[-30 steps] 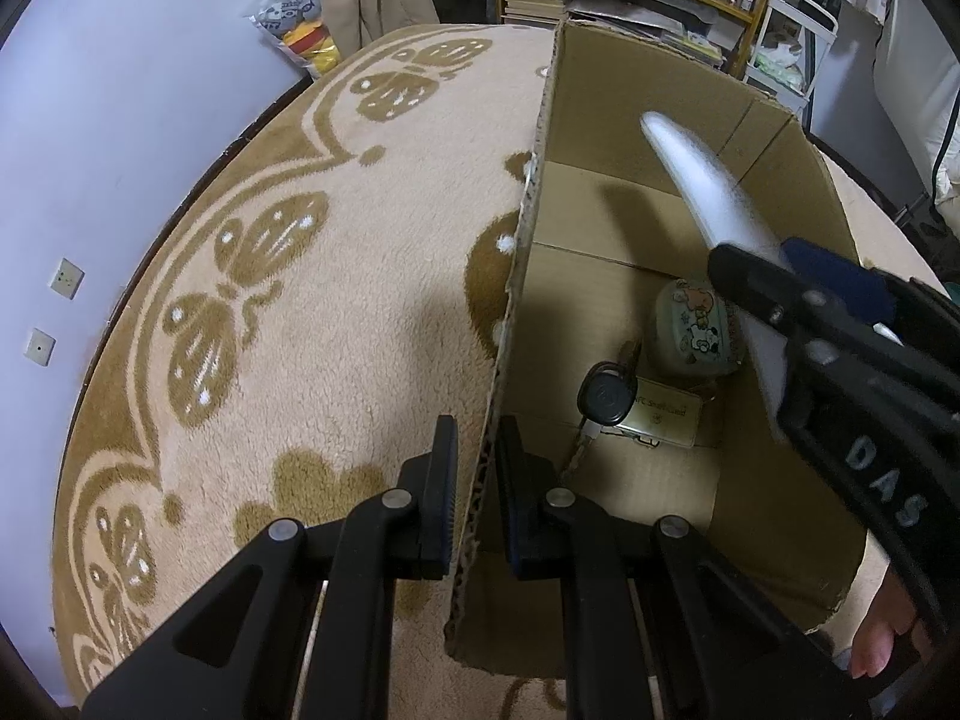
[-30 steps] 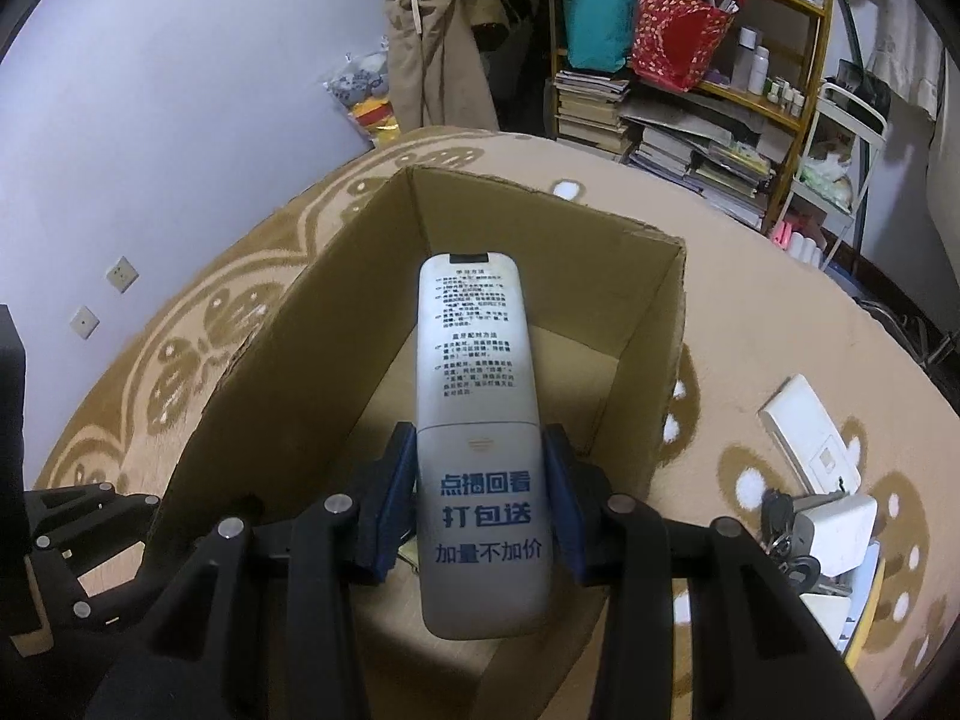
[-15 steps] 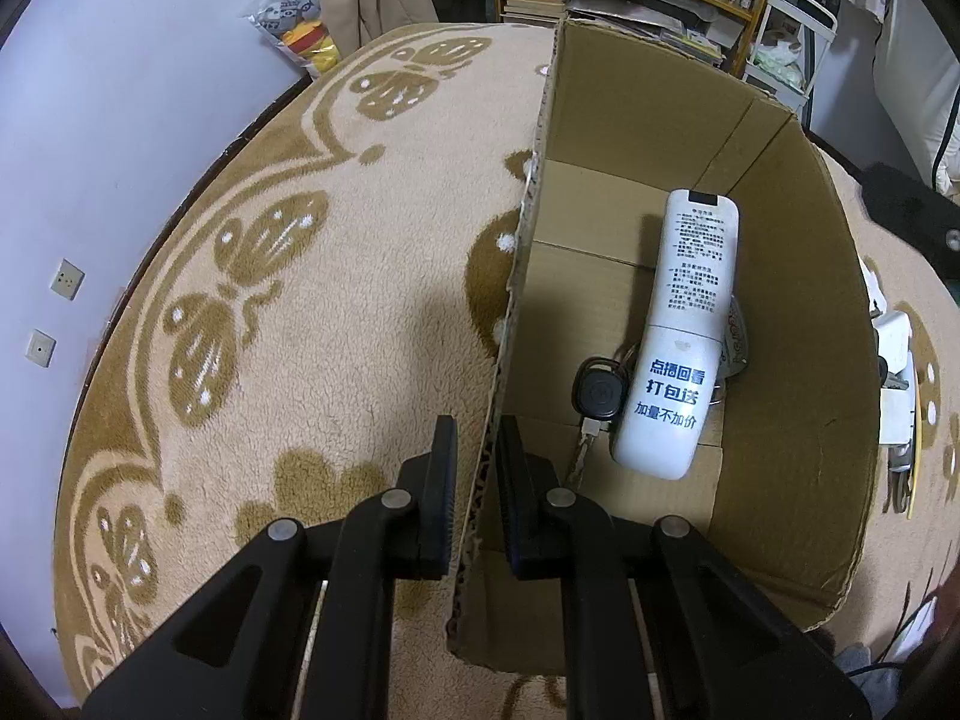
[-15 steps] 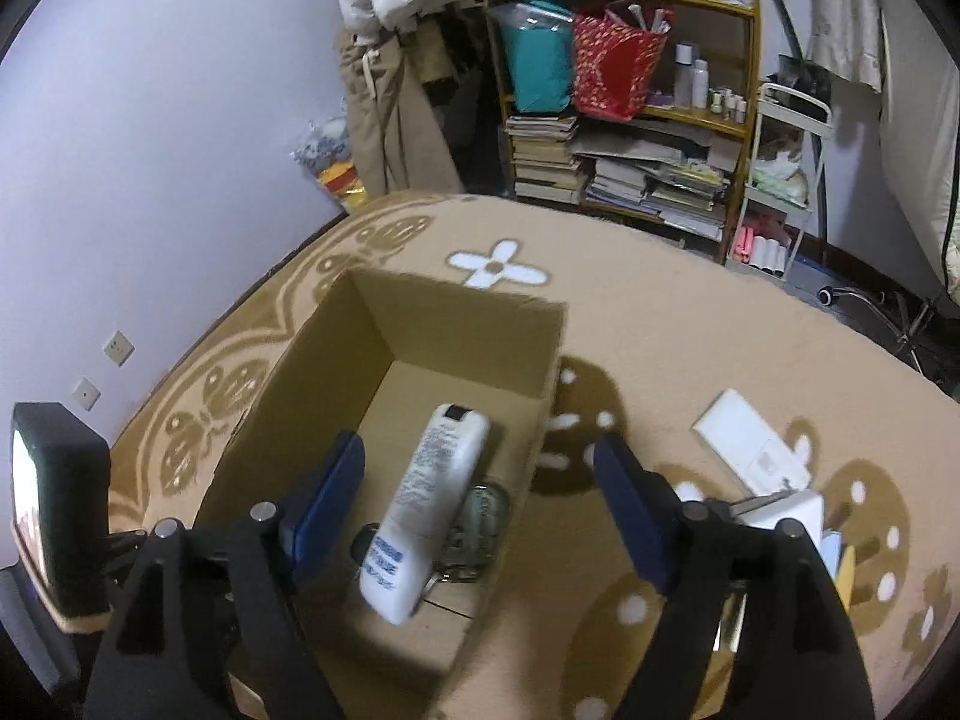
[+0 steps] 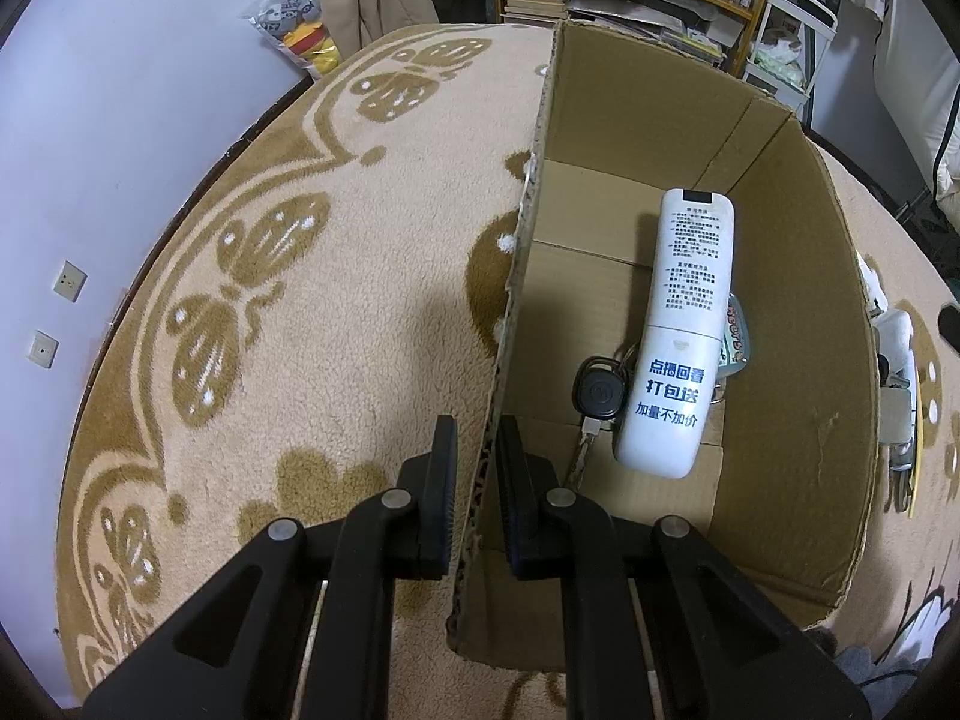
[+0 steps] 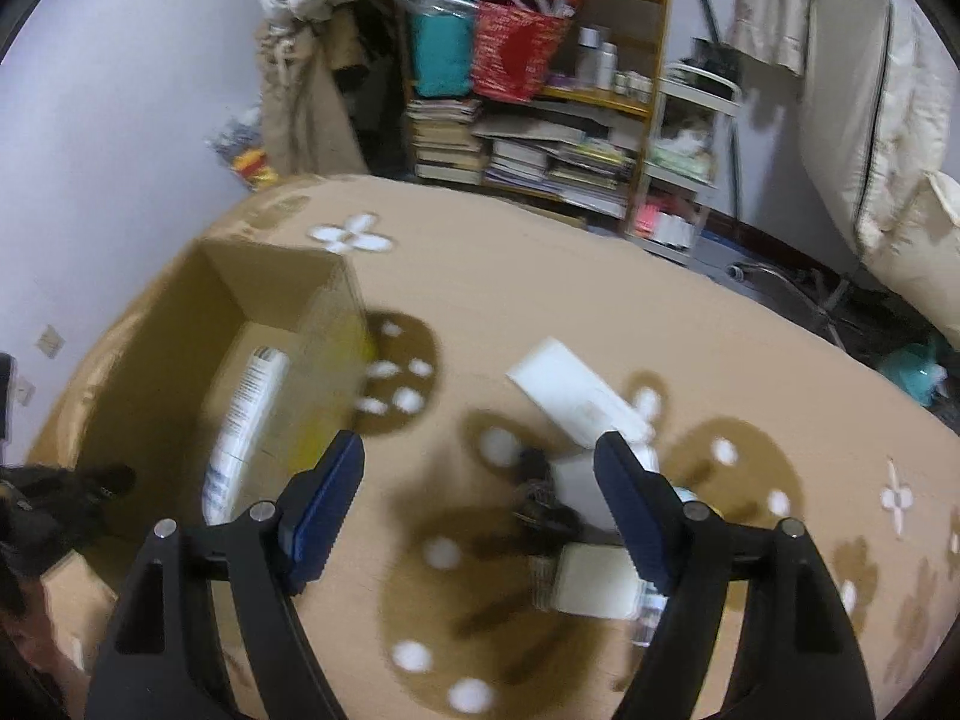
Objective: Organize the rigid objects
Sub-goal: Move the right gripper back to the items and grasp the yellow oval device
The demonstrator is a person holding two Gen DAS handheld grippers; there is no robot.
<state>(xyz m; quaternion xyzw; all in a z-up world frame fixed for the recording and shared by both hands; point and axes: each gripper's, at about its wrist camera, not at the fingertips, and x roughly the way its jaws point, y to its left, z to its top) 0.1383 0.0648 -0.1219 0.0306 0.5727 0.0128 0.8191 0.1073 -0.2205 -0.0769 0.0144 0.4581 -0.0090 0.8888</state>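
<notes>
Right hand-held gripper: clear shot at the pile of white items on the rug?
Probably yes. The right hand-held gripper is open and empty, the white items lie uncovered on the rug just ahead, beside the box.

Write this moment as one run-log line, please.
left gripper: shut on box wall | right gripper: open, empty | remote: in box | next: white items

Left gripper point(image 5: 477, 468) was clamped shut on a cardboard wall point(image 5: 510, 324) at lower centre, pointed steeply down. Right gripper point(image 6: 480, 480) was held wide open, nothing gripped, jaws just opened, at lower centre.
</notes>
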